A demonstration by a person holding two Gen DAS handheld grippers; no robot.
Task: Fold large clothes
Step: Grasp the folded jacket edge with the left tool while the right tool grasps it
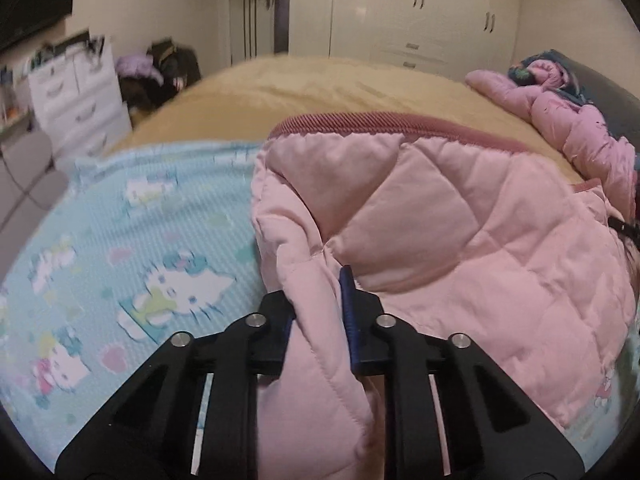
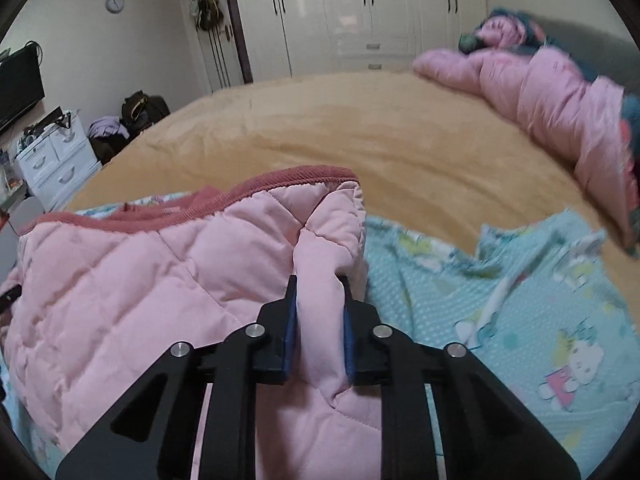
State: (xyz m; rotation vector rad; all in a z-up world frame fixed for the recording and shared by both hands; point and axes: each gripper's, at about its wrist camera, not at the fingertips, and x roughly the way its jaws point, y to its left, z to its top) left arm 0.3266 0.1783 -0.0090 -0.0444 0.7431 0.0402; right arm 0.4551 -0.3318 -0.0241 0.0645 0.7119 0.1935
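Note:
A pink quilted jacket (image 1: pixel 440 216) with a darker ribbed hem lies on a light blue cartoon-print sheet (image 1: pixel 132 248) spread over the bed. My left gripper (image 1: pixel 316 300) is shut on a fold at the jacket's left edge, the fabric bunched between its blue pads. In the right wrist view the same pink quilted jacket (image 2: pixel 132 280) fills the left half. My right gripper (image 2: pixel 318 300) is shut on a raised fold at its right edge, beside the blue cartoon-print sheet (image 2: pixel 500 320).
A tan bedspread (image 2: pixel 340 136) covers the bed. Another pink padded garment (image 2: pixel 540 96) and dark patterned clothing (image 1: pixel 540 68) lie at the far right. White wardrobes (image 2: pixel 360 12) line the back wall. A white drawer unit (image 1: pixel 76 92) and bags (image 2: pixel 140 108) stand left of the bed.

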